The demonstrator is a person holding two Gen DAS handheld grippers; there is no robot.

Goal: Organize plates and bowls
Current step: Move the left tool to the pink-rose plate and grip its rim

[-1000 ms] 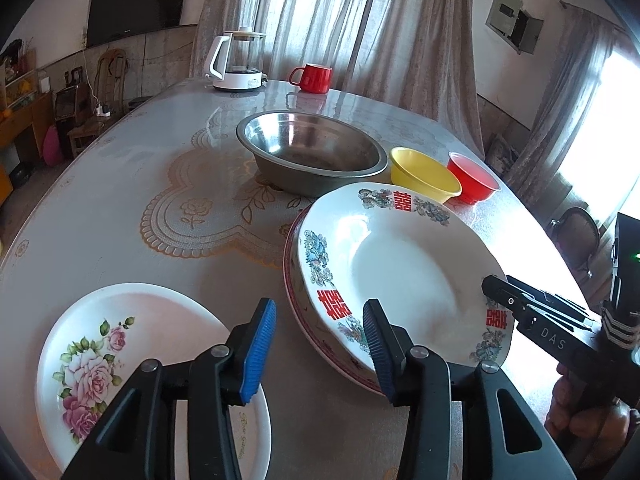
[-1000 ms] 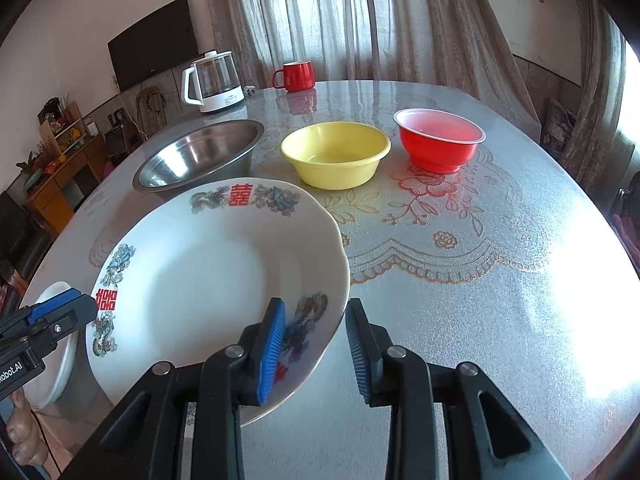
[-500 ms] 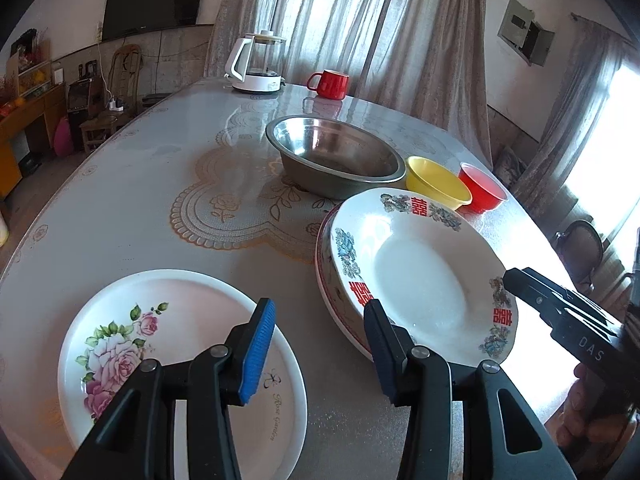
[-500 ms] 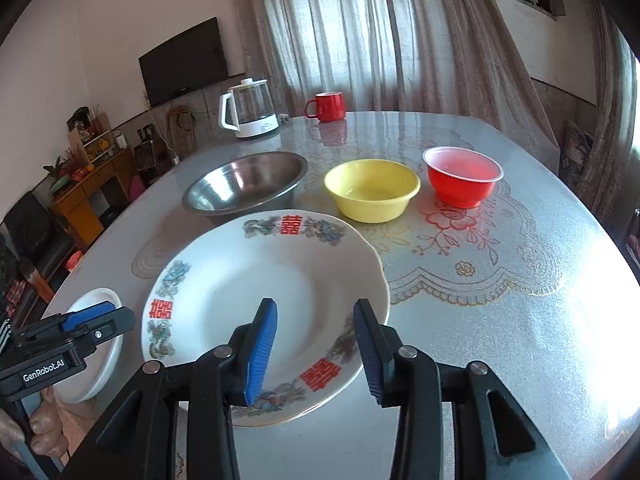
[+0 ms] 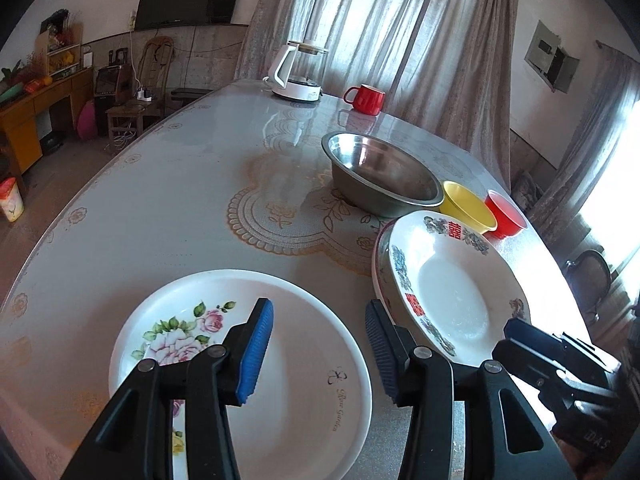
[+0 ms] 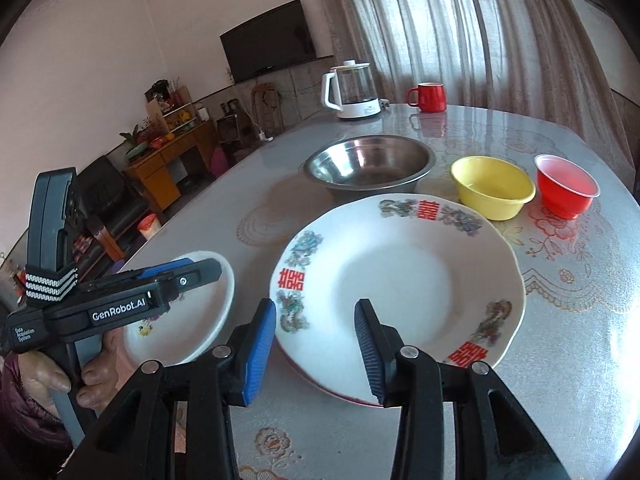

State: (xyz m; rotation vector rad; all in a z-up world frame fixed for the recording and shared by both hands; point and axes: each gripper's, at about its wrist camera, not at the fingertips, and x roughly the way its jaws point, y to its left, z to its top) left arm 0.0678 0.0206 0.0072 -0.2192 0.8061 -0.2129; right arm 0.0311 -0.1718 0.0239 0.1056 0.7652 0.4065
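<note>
The left gripper (image 5: 318, 344) hung over the rose-patterned plate (image 5: 288, 364), its fingers apart and holding nothing. The right gripper (image 6: 316, 344) sat at the near rim of the double-happiness plate (image 6: 400, 276), fingers likewise spread and empty. That plate lay on top of a red-rimmed plate (image 5: 377, 268), only an edge of which showed, just beside the rose plate at its 3 o'clock. At 12 o'clock from the stack stood the steel basin (image 6: 370, 164), with the yellow bowl (image 6: 492, 186) and red bowl (image 6: 566, 184) in a row towards 1 o'clock. The glass kettle (image 6: 352, 90) and red mug (image 6: 428, 97) stood at the far end of the table (image 6: 580, 320).
</note>
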